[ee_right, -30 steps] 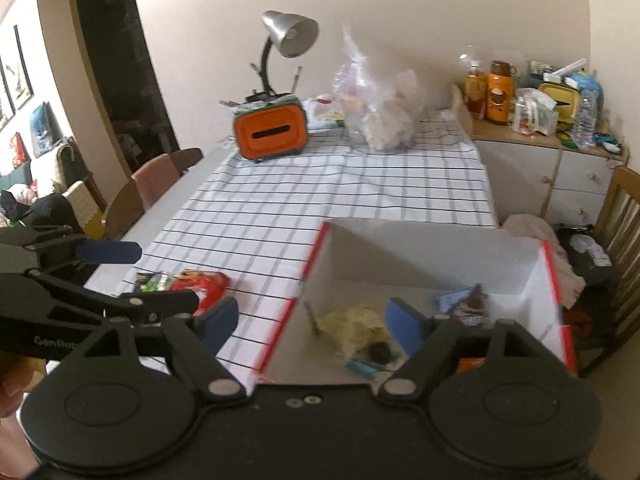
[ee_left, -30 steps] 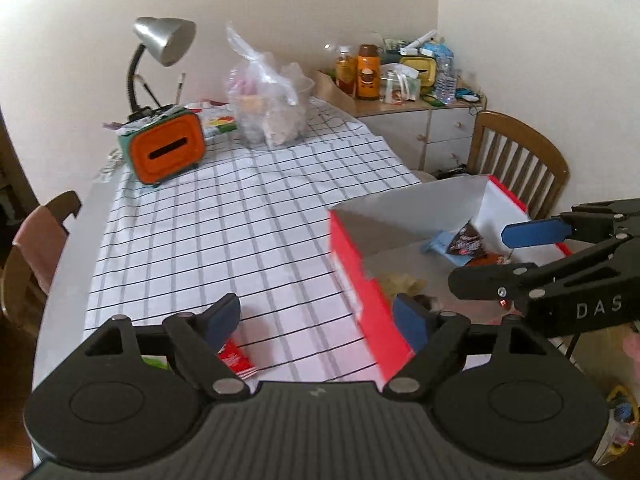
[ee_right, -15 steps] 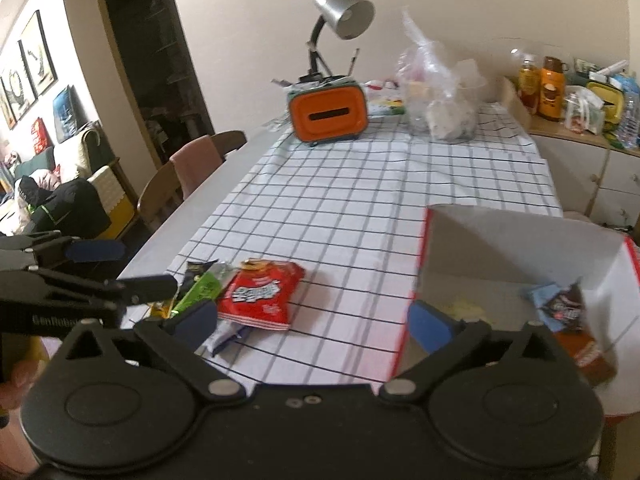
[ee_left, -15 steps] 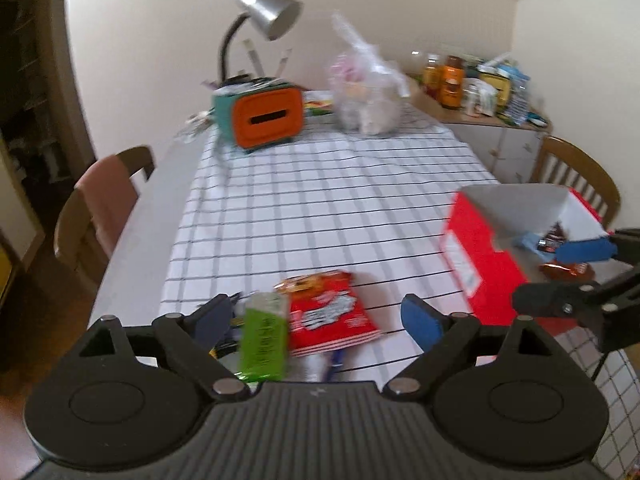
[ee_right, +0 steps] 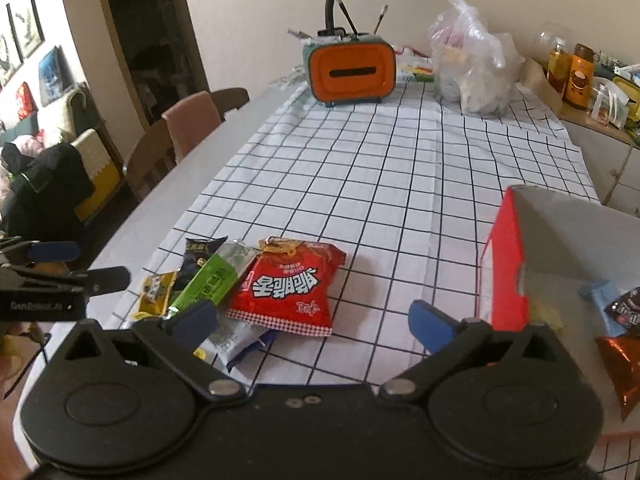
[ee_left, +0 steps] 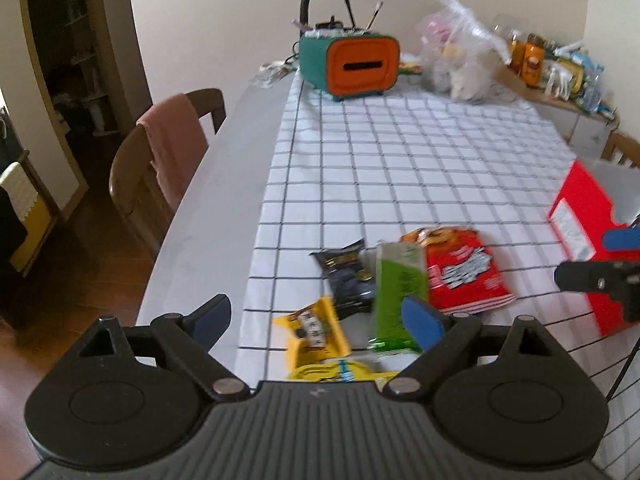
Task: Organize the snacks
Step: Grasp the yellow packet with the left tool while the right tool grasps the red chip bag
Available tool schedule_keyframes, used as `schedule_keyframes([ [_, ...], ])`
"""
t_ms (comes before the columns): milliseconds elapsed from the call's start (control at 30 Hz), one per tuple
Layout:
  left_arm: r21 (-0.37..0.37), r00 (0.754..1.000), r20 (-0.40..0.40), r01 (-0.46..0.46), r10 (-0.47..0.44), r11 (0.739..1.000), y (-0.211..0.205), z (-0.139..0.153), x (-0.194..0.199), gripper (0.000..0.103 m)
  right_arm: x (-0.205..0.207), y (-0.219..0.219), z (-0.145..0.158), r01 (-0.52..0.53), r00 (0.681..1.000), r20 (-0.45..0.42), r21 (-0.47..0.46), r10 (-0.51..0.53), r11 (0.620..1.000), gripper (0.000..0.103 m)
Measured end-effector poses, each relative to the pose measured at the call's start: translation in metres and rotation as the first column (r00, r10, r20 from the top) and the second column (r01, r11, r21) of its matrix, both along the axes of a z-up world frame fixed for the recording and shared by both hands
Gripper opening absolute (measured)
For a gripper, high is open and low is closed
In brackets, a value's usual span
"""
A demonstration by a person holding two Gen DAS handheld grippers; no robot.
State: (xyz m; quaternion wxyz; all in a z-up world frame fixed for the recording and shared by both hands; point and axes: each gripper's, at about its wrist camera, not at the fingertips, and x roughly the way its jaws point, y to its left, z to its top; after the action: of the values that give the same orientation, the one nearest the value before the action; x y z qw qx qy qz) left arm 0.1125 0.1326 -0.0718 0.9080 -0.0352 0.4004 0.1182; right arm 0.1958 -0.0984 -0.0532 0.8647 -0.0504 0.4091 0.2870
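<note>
- Left claw [ee_left: 316, 318] has just been opening, nothing gripped, over the snack packets [ee_left: 400, 284] at lower centre.
- Right claw [ee_right: 312, 320] also just opened wide, empty.
- Red box [ee_right: 506, 264] stands at the right on the counter [ee_right: 400, 168].

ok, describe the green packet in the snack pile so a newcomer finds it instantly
On the checked tablecloth, look at the snack pile near the front edge, left of the red box. The green packet lies on top between the big red bag and the black packet: the only green one, long and narrow.
</note>
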Motion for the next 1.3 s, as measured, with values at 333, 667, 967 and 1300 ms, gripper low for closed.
schedule_keyframes([
  [333,-0.036,0.996,-0.088,-0.038,0.035,0.999,0.026,-0.038,0.020,0.093,0.027,0.054,-0.035,0.025,0.999,-0.024,-0.113,-0.028,0.993,0.102],
  [667,-0.054,0.992,-0.121,-0.046,0.039,0.997,0.035,-0.058,0.035,0.093,0.036,0.092,-0.049,0.070,0.996,-0.039,-0.153,-0.077,0.986,0.100],
  [967,-0.087,0.988,-0.145,-0.069,0.056,0.994,0.036,-0.069,0.040,0.093,0.055,0.098,-0.073,0.101,0.990,-0.072,-0.213,-0.119,0.972,0.094],
  [1300,-0.105,0.983,-0.163,-0.108,0.090,0.989,0.036,-0.076,0.048,0.092,0.065,0.111,-0.087,0.099,0.991,-0.066,-0.231,-0.117,0.968,0.095],
])
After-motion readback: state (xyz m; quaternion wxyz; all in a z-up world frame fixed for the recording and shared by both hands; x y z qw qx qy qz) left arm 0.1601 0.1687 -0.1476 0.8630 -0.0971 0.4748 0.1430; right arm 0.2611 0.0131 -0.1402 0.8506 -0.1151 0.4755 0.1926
